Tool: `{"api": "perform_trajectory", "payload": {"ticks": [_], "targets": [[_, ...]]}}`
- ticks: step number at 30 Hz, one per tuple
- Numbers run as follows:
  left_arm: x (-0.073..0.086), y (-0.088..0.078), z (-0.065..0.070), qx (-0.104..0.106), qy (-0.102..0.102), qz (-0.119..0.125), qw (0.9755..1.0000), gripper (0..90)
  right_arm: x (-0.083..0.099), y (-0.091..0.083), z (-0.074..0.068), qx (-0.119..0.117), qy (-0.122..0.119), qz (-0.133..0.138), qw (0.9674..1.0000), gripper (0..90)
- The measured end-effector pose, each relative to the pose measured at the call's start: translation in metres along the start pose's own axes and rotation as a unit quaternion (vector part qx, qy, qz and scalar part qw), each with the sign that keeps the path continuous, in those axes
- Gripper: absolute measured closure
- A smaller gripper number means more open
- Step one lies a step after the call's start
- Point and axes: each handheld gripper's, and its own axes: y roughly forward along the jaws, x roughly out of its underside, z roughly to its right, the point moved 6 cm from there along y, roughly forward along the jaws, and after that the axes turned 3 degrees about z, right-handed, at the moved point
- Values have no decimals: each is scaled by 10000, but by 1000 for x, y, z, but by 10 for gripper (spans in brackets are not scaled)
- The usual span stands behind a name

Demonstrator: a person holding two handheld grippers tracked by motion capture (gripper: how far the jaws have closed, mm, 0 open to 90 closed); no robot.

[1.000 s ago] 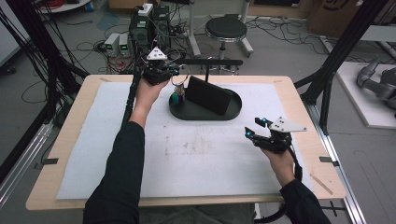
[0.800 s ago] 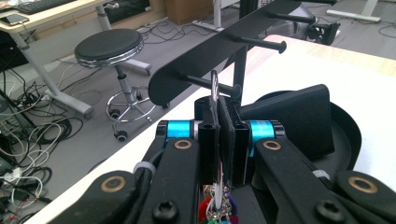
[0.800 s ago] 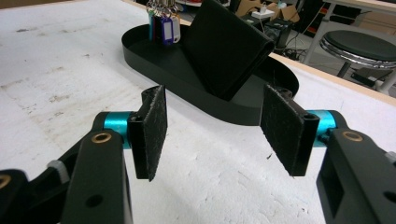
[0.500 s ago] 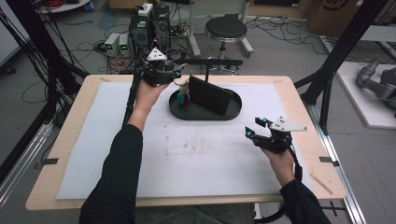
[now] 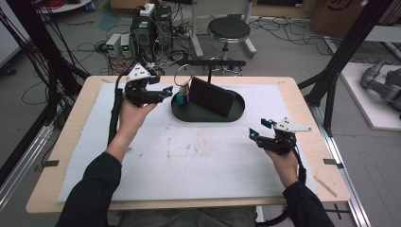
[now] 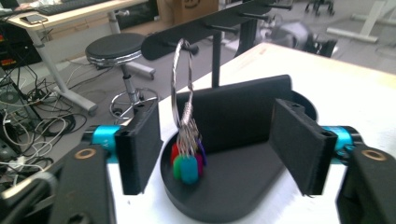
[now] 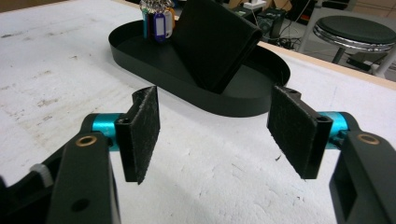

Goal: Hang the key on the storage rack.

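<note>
Jaws on the left gripper (image 6: 215,144) have just been opening and stand wide apart, nothing pinched between them. Just past them its own view shows the key ring (image 6: 183,84) leaning upright on the black wallet (image 6: 238,112), coloured tags (image 6: 187,165) resting in the oval black tray (image 6: 224,186). High view adds the right gripper (image 5: 259,129), also spread and empty, hovering well apart from the tray over the white mat (image 5: 198,161).
</note>
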Motion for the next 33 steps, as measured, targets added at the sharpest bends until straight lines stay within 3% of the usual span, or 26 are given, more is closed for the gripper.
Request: {"api": "perform_trajectory", "payload": {"ticks": [6, 10, 15, 21, 29, 33], "targets": [[26, -37, 10, 30, -162, 12, 9999, 267, -1, -4, 4, 76, -33, 31, 10000, 330], [44, -59, 11, 47, -150, 17, 9999, 261, -3, -5, 6, 69, -33, -57, 10000, 308], [68, -81, 14, 110, -258, 151, 9995, 248, -12, -11, 10, 181, -101, -121, 9997, 285], [91, -92, 18, 104, -238, 87, 9996, 248, -14, -17, 13, 366, 5, -48, 9993, 273], [99, -103, 17, -38, -174, 90, 9998, 248, -2, -14, 13, 393, -22, -156, 9991, 272], [100, -104, 19, -95, -9, 33, 9999, 248, -1, -11, 11, 354, -52, -178, 9992, 273]]}}
